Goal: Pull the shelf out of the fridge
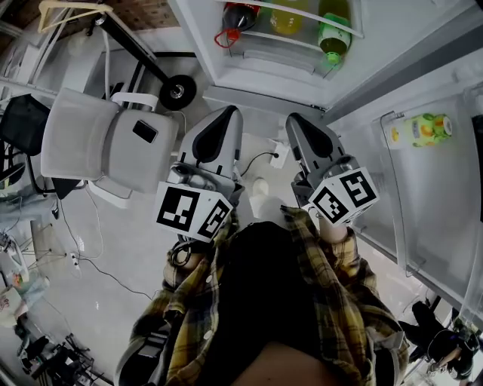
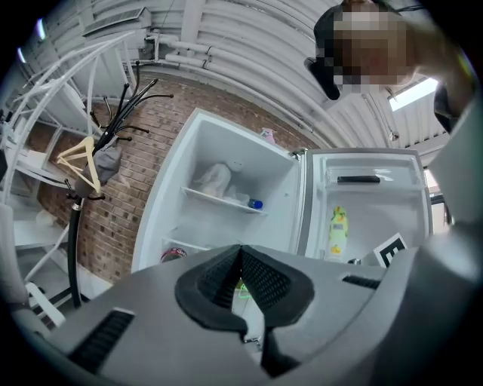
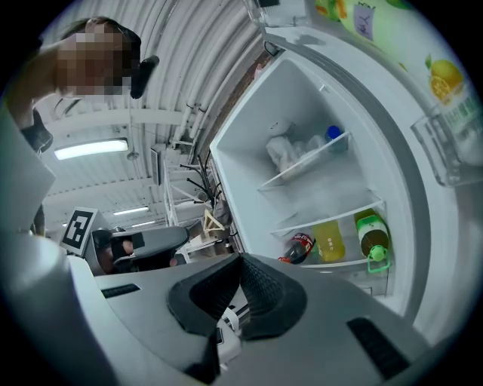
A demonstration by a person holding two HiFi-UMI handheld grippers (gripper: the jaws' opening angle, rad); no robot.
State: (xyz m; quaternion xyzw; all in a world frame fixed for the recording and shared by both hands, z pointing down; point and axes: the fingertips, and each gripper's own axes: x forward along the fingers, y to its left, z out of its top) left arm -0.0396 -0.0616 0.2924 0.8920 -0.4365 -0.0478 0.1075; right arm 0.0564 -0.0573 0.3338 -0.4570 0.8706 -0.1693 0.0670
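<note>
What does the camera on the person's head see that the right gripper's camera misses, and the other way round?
Only the head view shows the white chair and the person's plaid shirt. Only the right gripper view shows the upper shelf with a white bag on it, and a lit ceiling light. Both show the cola bottle, the yellow bottle and the green bottle side by side.
</note>
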